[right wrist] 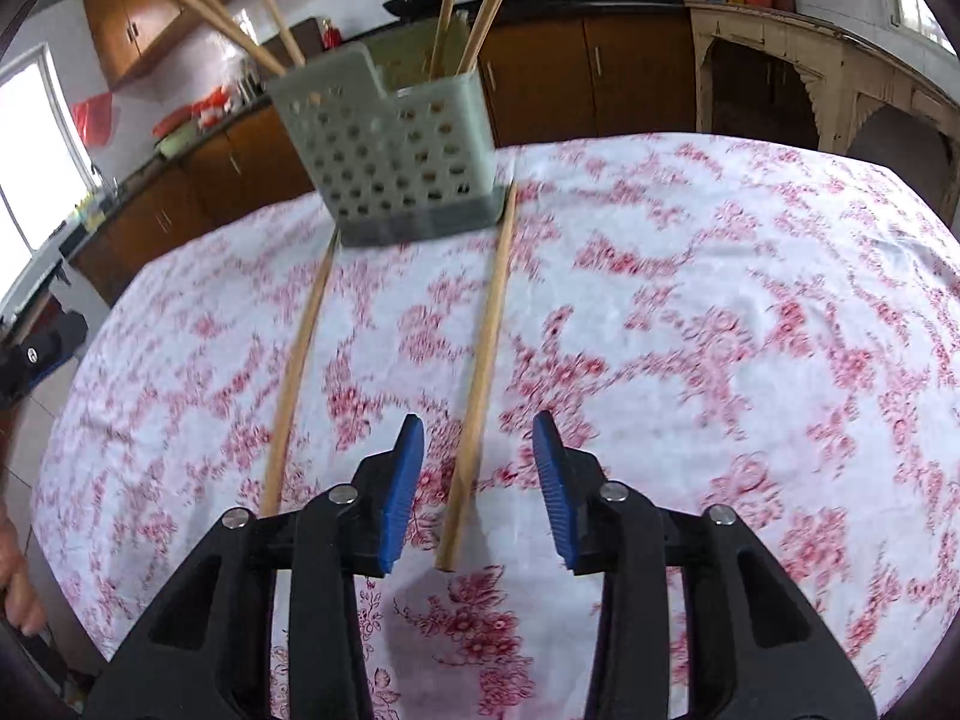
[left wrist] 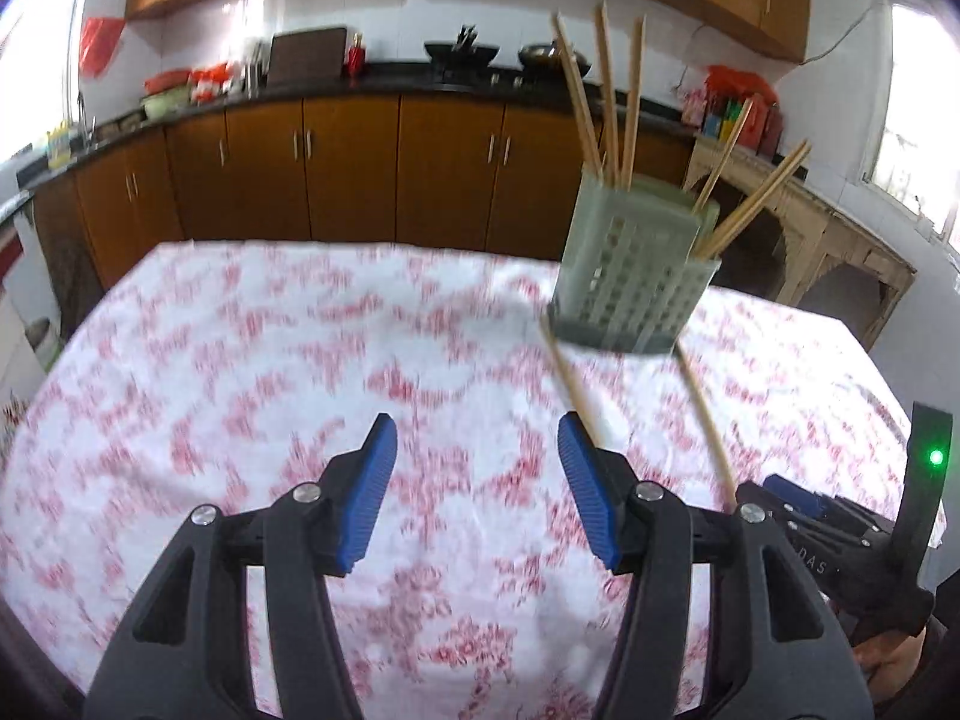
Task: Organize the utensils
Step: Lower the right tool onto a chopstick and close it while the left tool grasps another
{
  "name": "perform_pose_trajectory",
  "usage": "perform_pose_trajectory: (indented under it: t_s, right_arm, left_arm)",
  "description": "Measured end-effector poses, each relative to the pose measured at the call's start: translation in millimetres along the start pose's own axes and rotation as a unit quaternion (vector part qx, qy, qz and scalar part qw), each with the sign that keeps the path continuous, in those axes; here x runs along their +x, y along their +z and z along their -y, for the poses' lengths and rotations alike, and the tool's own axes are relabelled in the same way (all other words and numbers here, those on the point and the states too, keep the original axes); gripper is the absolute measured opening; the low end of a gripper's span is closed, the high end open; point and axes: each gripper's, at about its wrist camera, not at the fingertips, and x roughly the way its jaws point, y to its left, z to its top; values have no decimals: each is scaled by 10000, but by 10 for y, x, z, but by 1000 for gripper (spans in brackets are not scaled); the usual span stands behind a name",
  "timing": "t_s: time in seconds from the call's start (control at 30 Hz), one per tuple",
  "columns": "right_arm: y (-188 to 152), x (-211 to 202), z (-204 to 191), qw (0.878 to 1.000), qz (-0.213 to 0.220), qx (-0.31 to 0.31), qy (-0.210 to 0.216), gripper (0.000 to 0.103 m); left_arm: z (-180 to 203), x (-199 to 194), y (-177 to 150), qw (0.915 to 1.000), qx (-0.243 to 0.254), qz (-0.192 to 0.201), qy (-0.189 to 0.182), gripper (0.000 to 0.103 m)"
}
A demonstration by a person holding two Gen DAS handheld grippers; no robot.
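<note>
Wooden chopsticks (right wrist: 477, 378) are lying on the flowery tablecloth (right wrist: 750, 324), their far ends touching the green holder (right wrist: 390, 156). The right gripper (right wrist: 478, 462) is hanging open over one. The left gripper (left wrist: 477, 462) is standing open, nothing between.

My left gripper (left wrist: 477, 441) and right gripper (right wrist: 478, 441) look alike: black plastic arms, silver screws, ribbed blue pads (right wrist: 399, 495); one green light (left wrist: 935, 456).
</note>
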Motion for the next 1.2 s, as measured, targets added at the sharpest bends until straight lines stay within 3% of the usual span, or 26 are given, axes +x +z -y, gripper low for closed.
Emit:
perform_pose_trajectory:
  t_s: [0.1,0.23,0.37,0.57,0.8,0.93,1.03,1.1,1.17,1.2]
  right_arm:
    - [3,68,-50,9998,-80,-114,-113,31]
    - [16,116,-45,9993,-103,-198,-293,8]
    - [-4,117,60,9992,-49,-39,-394,8]
    - [74,53,466,9928,109,699,-971,8]
    - [43,6,552,9929,122,717,-941,8]
    - [33,-11,562,9936,103,696,-887,8]
    - [37,-18,562,9939,99,675,-867,8]
    - [44,-16,559,9939,103,671,-873,8]
    - [45,-15,554,9941,99,672,-852,8]
    - [45,-16,560,9943,88,670,-819,8]
  left_arm:
    - [-1,89,-65,9999,-57,-140,-69,55]
    - [43,159,-125,9995,-42,-231,-192,56]
    - [169,196,-144,9988,-41,-290,-398,55]
    - [375,329,-289,9968,21,-503,-619,56]
    - [627,567,-457,9944,135,-821,-645,55]
    - [720,660,-510,9952,228,-857,-426,53]
    - [780,676,-536,9956,385,-816,-240,44]
    - [789,680,-531,9957,390,-815,-208,19]
    - [752,692,-518,9958,352,-833,-131,9]
    - [725,699,-508,9958,334,-843,-140,9]
